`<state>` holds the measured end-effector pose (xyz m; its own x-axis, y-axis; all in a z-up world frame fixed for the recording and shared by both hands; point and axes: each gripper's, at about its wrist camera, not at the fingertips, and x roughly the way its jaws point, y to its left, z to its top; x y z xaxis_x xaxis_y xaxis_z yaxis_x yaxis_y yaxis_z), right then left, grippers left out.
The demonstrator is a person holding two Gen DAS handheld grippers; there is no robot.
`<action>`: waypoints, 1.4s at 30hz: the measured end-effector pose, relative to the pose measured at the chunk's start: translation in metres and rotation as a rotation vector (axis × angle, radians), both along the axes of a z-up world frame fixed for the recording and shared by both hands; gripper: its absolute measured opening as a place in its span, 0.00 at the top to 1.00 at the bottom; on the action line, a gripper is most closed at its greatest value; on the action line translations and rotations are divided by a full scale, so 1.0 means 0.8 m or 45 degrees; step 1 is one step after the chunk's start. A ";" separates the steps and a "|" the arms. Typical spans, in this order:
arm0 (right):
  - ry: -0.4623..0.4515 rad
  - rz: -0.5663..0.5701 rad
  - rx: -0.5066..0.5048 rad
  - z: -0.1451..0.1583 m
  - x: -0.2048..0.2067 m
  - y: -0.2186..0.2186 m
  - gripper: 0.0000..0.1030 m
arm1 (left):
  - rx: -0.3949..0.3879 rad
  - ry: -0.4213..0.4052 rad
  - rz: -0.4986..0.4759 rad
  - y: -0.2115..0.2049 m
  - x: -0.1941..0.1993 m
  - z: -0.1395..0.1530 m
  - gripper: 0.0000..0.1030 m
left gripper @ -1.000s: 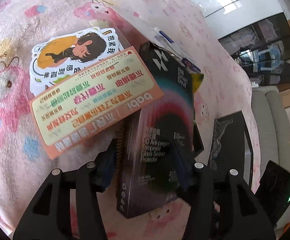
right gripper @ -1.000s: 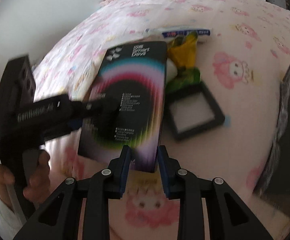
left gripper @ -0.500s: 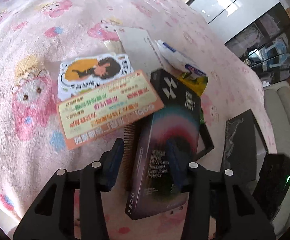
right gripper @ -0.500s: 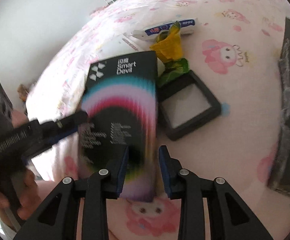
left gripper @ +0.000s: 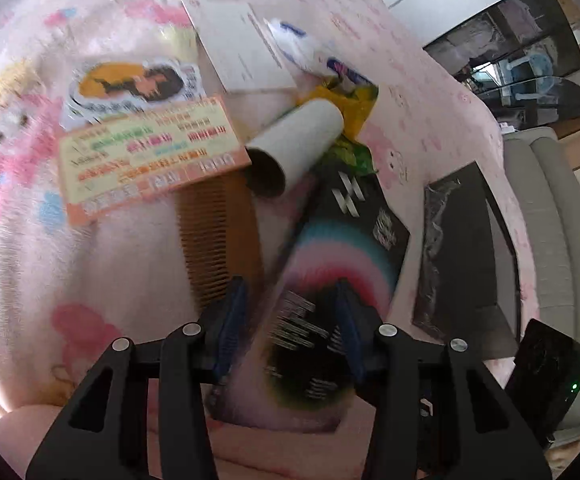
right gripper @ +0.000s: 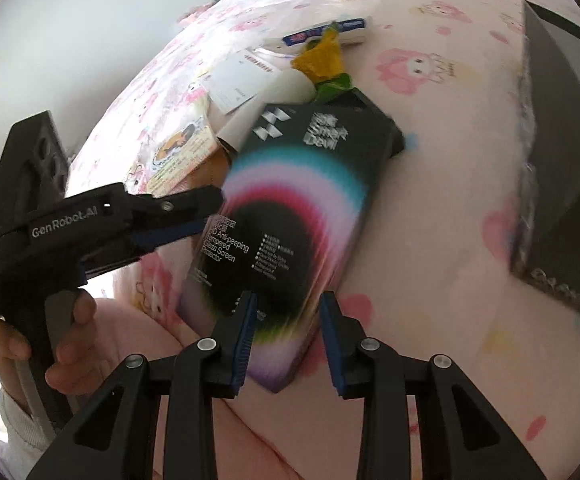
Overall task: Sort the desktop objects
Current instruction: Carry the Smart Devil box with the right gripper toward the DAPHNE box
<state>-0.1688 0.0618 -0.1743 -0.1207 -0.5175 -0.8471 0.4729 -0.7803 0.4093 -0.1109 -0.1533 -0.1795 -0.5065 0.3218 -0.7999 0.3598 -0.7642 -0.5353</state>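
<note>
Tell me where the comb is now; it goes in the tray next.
In the left wrist view the orange comb lies left of centre on the pink blanket, partly under the orange card, left of the screen protector box.

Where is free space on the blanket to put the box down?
Bare blanket lies between the box and the black tray, and also left of the comb, below the orange card. Around the tube, paper and yellow wrapper it is crowded.

Box [right gripper: 290, 216]: "Tempered Glass Screen"; tongs [right gripper: 193, 216]: "GenRobot.AI".
</note>
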 end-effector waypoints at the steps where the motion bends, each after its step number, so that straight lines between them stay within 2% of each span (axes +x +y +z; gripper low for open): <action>1: 0.005 -0.024 0.009 -0.002 -0.003 0.003 0.72 | -0.021 0.003 0.001 0.002 0.002 0.002 0.60; 5: 0.001 -0.081 0.011 -0.011 -0.010 0.010 0.72 | -0.084 -0.085 -0.066 0.020 -0.006 -0.010 0.65; 7: -0.002 -0.090 0.005 -0.017 -0.006 0.014 0.67 | -0.122 -0.109 -0.113 0.031 -0.011 -0.013 0.65; 12: -0.018 -0.116 -0.046 -0.030 -0.004 0.009 0.61 | -0.196 -0.126 -0.182 0.051 -0.015 -0.015 0.57; 15: 0.010 -0.124 -0.033 -0.026 -0.001 0.007 0.63 | -0.220 -0.119 -0.204 0.058 -0.015 -0.013 0.53; 19: 0.043 -0.152 -0.023 -0.018 0.001 0.013 0.64 | -0.185 -0.096 -0.258 0.067 -0.012 -0.010 0.53; 23: 0.115 -0.210 -0.014 0.007 0.003 0.035 0.65 | -0.117 -0.039 -0.329 0.083 -0.002 -0.004 0.53; 25: 0.107 -0.220 -0.002 0.008 0.002 0.043 0.65 | -0.084 -0.055 -0.363 0.094 -0.001 -0.009 0.53; 28: 0.055 -0.225 0.006 -0.006 0.002 0.056 0.65 | -0.135 -0.097 -0.397 0.108 -0.006 -0.016 0.55; 30: 0.037 -0.214 0.020 -0.011 0.004 0.064 0.65 | -0.172 -0.109 -0.413 0.117 -0.010 -0.018 0.52; 34: 0.033 -0.210 0.023 -0.020 0.009 0.064 0.65 | -0.144 -0.132 -0.417 0.118 -0.013 -0.025 0.48; 38: 0.047 -0.207 -0.006 -0.021 0.013 0.066 0.65 | -0.164 -0.109 -0.422 0.122 -0.011 -0.022 0.48; 42: 0.083 -0.215 -0.026 -0.006 0.019 0.072 0.66 | -0.149 -0.028 -0.415 0.122 -0.003 -0.006 0.49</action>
